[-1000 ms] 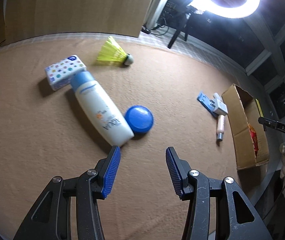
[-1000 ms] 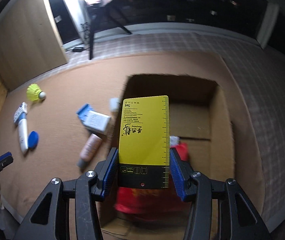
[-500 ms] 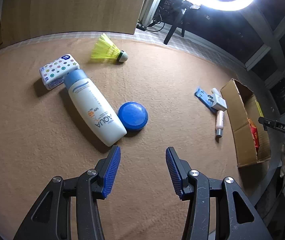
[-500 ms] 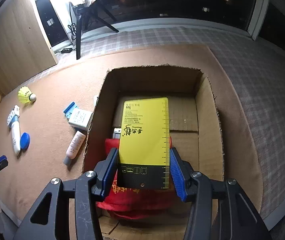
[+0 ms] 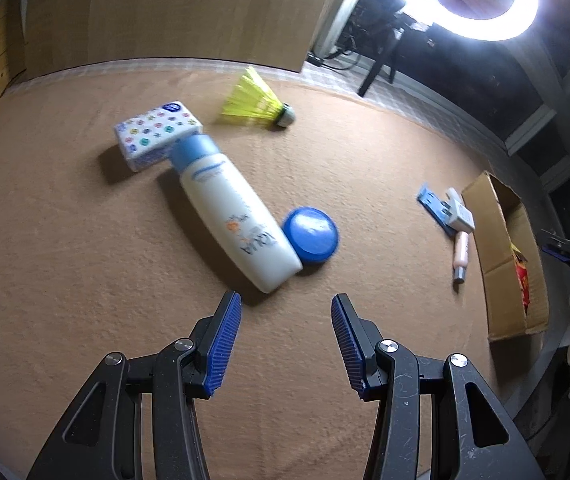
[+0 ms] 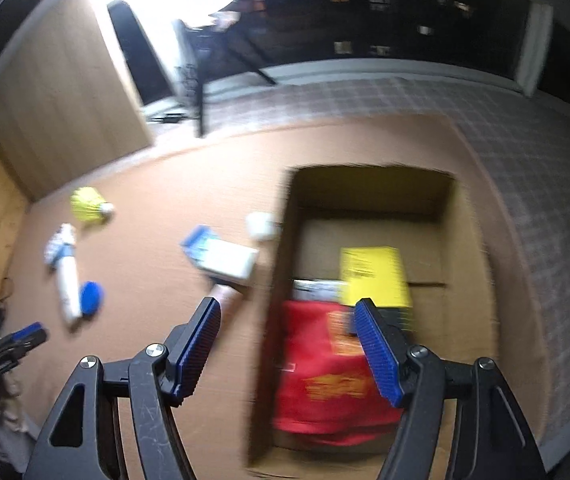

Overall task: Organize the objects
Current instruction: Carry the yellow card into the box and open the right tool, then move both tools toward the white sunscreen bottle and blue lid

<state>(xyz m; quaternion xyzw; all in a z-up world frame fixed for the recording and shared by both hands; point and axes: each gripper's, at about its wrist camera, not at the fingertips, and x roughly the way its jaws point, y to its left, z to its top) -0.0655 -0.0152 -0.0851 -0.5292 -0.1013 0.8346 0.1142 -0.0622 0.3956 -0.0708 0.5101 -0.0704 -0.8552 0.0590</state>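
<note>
right gripper (image 6: 287, 318) above the cardboard box (image 6: 369, 184), jaws opening with nothing between them, and the yellow card (image 6: 373, 276) lies inside the box beside a red packet (image 6: 325, 392). left gripper (image 5: 286, 316) hangs over the tan mat (image 5: 85, 260), jaws partly apart and empty, just short of the white bottle (image 5: 233, 216), with the blue lid (image 5: 311, 234) touching it.

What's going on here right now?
A person is sorting loose items into a cardboard box. The right gripper is opening above it, nothing between its fingers; the yellow card lies inside, partly on a red packet. The left gripper hangs open and empty near the white bottle and blue lid.
</note>
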